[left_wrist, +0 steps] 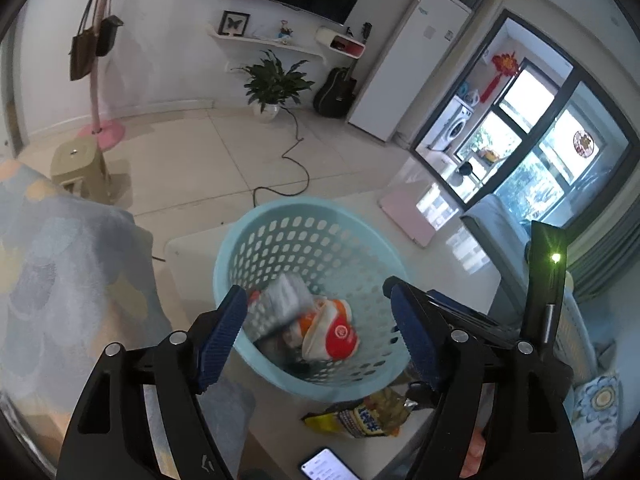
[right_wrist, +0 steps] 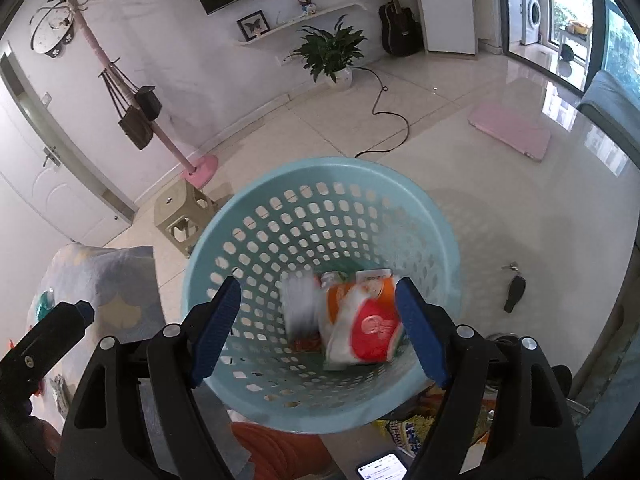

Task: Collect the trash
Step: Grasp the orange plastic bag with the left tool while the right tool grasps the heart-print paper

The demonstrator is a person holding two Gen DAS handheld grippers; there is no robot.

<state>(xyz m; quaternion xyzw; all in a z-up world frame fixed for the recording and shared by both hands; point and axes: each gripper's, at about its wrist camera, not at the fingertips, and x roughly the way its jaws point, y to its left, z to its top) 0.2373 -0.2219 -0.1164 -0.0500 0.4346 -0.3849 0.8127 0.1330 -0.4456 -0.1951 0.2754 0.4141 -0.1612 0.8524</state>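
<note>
A: Both grippers, left gripper [left_wrist: 316, 332] and right gripper [right_wrist: 318, 320], are spread wide, empty, above the blue basket [left_wrist: 256, 220] on the table [left_wrist: 192, 244].

B: Two packets [right_wrist: 360, 320] lie inside. The yellow wrapper [left_wrist: 360, 416] sits just beside the basket, near the phone [left_wrist: 324, 466]; pinch its middle, lift clear of the rim.

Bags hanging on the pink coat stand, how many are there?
2: a brown bag and a smaller black bag beside it. More may hide behind them.
</note>
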